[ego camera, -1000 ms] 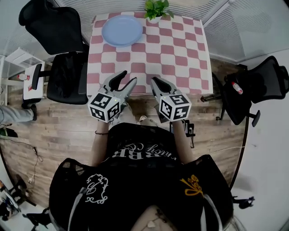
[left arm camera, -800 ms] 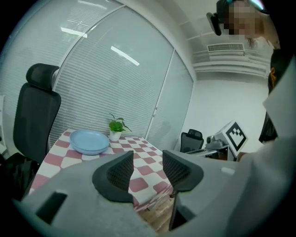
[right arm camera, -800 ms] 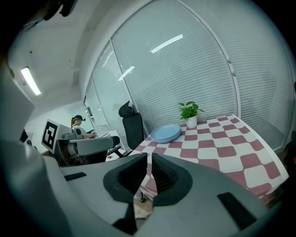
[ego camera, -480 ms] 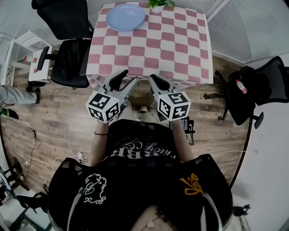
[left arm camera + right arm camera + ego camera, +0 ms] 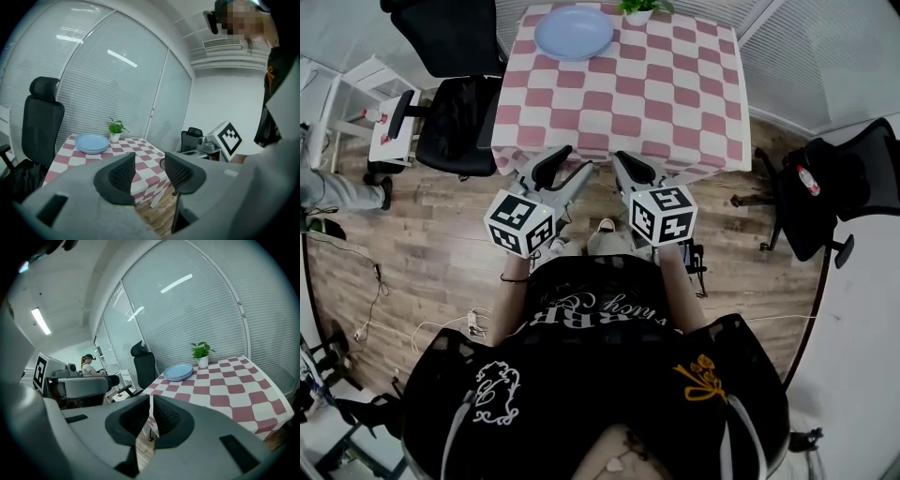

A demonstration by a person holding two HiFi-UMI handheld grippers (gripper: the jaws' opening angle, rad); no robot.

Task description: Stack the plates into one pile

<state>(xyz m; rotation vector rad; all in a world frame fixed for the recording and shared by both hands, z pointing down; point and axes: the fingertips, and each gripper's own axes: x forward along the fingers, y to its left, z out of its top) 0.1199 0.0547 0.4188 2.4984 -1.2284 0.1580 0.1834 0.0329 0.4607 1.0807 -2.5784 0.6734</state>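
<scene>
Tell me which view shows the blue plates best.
Head view: the blue plates show from above, full round outline, unobstructed. Both gripper views catch them small and nearly edge-on, beside the potted plant.

Pale blue plates (image 5: 574, 31), one flat pile, far-left corner of table (image 5: 675, 103)

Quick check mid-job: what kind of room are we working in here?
Probably an office meeting room: black swivel office chairs, glass partition walls with blinds, and a wood-plank floor around a table with a pink-and-white checked cloth.
</scene>
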